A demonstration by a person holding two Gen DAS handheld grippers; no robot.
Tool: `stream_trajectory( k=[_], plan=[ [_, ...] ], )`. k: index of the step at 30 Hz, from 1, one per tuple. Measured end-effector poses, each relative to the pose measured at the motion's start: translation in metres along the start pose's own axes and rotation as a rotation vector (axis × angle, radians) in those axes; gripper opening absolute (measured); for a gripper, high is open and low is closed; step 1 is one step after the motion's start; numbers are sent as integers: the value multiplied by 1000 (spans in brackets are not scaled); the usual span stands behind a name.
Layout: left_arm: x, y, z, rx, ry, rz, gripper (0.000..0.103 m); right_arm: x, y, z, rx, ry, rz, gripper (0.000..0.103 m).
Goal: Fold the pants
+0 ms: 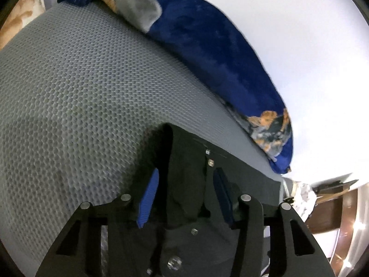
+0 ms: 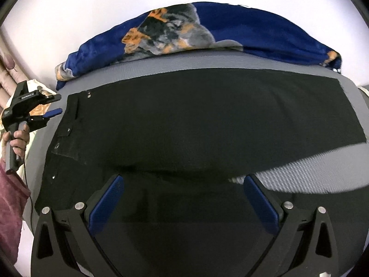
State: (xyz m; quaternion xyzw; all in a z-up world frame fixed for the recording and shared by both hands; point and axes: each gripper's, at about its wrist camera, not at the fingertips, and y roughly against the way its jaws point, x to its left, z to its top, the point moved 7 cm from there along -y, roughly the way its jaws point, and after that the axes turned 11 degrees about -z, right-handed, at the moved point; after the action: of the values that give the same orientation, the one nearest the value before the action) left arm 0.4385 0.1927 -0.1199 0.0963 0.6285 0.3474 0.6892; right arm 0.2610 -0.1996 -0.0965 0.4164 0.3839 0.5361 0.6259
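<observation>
With both our left gripper (image 1: 184, 191) and right gripper (image 2: 182, 198) open above the pants (image 2: 184, 120), a shallow pinch could catch only the top layer.

Black pants (image 2: 196, 120) lay flat across a grey mat (image 2: 311, 175), the waistband with its metal studs toward the left. The right gripper (image 2: 182, 198) hovered low over the near edge of the pants, its 2 blue-padded fingers (image 2: 106, 205) spread wide apart with cloth showing between them. At the far left, a hand (image 2: 16, 138) held the left gripper (image 2: 54, 105) just beside the waistband, its fingers parted. A blue blanket (image 2: 230, 30) with an orange and grey print lay bunched along the far edge of the mat.
</observation>
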Motion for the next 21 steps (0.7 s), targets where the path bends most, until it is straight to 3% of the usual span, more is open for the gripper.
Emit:
stream_trajectory(
  k=[6, 11, 16, 21],
  plan=[
    [6, -18, 5, 29, -10, -31, 47, 18, -17, 22, -6, 32, 14, 103],
    [-3, -35, 7, 77, -33, -102, 43, 27, -29, 32, -15, 51, 35, 103],
    [-11, -52, 10, 106, -42, -113, 43, 30, -41, 45, -26, 76, 72, 103],
    [-16, -65, 13, 53, -19, -89, 42, 26, -56, 71, -28, 108, 148, 103]
  ],
)
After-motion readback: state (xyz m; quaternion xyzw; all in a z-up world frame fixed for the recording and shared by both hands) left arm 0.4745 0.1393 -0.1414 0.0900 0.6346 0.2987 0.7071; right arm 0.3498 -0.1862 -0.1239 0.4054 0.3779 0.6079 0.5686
